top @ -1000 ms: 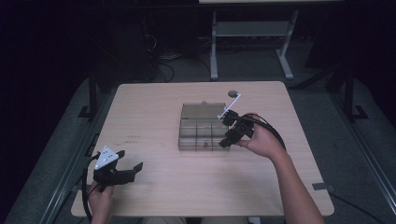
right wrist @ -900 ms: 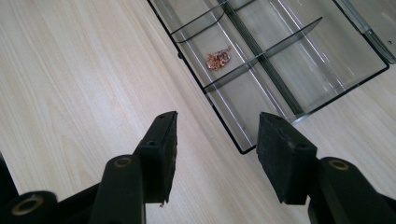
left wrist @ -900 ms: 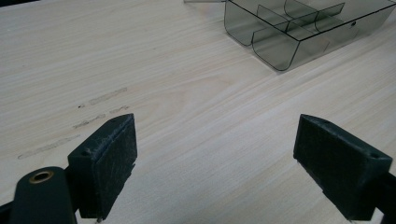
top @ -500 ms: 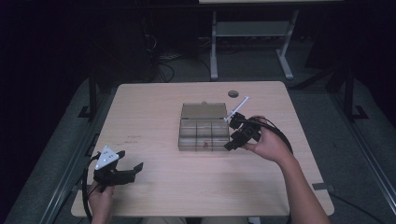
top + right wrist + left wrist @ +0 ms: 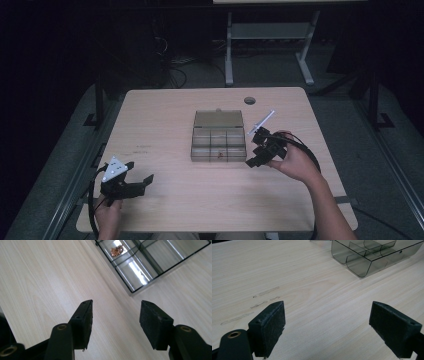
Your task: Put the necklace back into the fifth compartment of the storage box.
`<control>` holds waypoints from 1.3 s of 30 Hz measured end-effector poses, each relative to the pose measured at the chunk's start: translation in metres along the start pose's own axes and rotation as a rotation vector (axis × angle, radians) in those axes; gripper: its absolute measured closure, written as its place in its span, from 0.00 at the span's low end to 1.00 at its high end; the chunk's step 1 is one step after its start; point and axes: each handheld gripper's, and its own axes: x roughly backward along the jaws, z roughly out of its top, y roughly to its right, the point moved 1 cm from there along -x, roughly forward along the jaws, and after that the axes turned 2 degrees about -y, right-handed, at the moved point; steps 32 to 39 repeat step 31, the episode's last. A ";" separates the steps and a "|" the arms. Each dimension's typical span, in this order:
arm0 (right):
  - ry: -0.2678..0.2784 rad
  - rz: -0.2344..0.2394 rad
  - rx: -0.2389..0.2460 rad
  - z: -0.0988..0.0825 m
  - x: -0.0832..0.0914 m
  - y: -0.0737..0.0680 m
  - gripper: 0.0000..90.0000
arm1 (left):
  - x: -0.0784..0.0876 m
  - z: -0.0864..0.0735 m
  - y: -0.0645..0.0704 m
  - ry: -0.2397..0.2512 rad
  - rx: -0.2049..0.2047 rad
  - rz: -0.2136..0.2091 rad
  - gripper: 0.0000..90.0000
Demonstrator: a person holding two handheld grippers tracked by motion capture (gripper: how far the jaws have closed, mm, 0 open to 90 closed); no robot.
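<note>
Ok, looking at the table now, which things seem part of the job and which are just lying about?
Likely part of the job:
- compartment box, lid open
- small copper piece in one compartment
- right gripper, open, beside the box
- left gripper, open, near the table's front edge

Just there:
- table
- cable hole
- white desk frame behind

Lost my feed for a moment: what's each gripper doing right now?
Left gripper: open, holding nothing, over bare table.
Right gripper: open, holding nothing, beside the box.

One table (image 5: 165,115), one clear compartment box (image 5: 218,136) (one small coppery item (image 5: 116,250) inside), two grippers.
</note>
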 end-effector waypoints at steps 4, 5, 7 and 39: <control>-0.004 -0.001 -0.007 -0.008 -0.002 -0.001 0.48 | 0.000 0.000 0.000 0.001 0.001 0.001 0.15; -0.003 0.001 -0.006 -0.010 -0.002 -0.001 0.48 | 0.000 0.000 0.000 0.003 0.002 0.000 0.15; -0.008 0.002 -0.010 -0.018 -0.003 -0.003 0.47 | 0.000 0.000 0.000 0.003 0.003 0.000 0.15; 0.116 -0.024 -0.097 -0.105 -0.014 -0.032 0.44 | -0.001 0.001 0.006 0.002 -0.019 -0.010 0.15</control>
